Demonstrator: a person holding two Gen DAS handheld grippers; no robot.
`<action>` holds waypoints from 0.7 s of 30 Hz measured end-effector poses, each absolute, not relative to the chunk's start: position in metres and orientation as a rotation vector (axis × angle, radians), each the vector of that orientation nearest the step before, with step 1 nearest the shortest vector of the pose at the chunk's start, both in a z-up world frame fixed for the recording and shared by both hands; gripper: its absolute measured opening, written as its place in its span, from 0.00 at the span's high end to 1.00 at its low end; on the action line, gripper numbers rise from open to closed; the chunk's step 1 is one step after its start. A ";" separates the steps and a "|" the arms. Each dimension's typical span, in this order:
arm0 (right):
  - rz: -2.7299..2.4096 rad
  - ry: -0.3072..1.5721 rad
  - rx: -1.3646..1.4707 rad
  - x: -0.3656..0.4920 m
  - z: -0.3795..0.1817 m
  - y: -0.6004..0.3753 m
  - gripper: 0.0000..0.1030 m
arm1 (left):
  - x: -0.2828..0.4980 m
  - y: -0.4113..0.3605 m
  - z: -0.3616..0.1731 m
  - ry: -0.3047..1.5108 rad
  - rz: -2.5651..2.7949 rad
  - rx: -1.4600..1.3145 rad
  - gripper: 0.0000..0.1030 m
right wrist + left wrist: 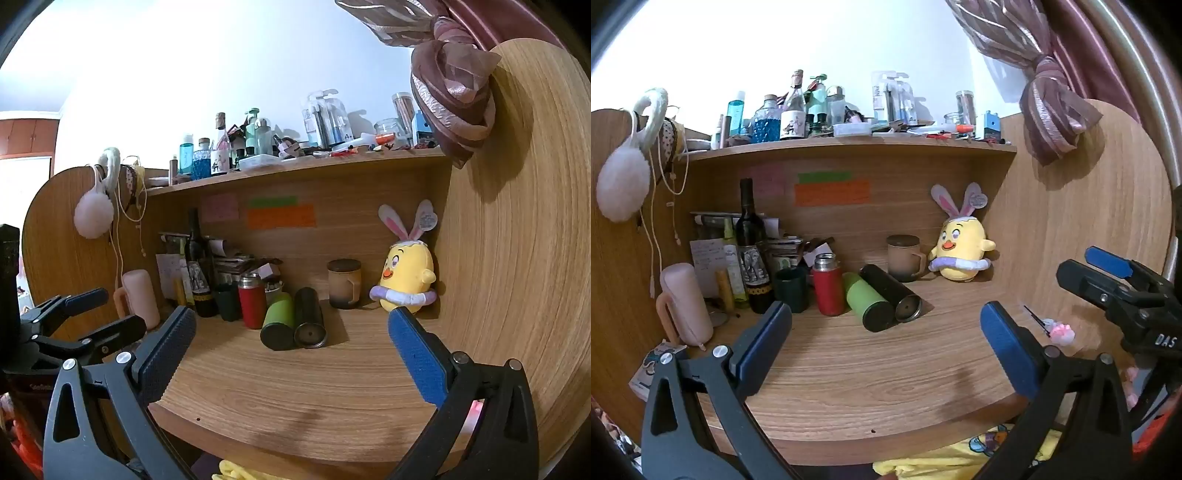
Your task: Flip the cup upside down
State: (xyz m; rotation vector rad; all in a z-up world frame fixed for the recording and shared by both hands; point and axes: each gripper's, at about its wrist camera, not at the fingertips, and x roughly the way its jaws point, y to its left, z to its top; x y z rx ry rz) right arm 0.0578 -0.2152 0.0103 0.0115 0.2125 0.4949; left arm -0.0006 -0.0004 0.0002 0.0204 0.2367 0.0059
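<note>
Nothing is done yet: the brown lidded mug (pixel 904 257) stands upright just left of the yellow chick plush (pixel 961 246) (at the tabletop's back). Left gripper (pixel 882 347) and right gripper (pixel 291 349) hover released, empty.

Both wrist cameras look forward from the desk's (pixel 886 369) near edge toward its back panel — the left camera from left of centre, the right from further right, nearer the side wall. Both views share the lying flasks (pixel 886 295) and plush chick (pixel 406 280).
</note>
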 end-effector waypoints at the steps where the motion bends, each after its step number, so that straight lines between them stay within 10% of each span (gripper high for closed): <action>1: 0.496 0.216 0.007 0.058 0.010 -0.215 0.00 | -0.001 -0.001 0.000 0.239 0.002 0.019 0.00; 21: 0.511 0.212 -0.016 0.058 0.008 -0.211 0.00 | 0.001 0.002 -0.004 0.238 0.026 0.024 0.00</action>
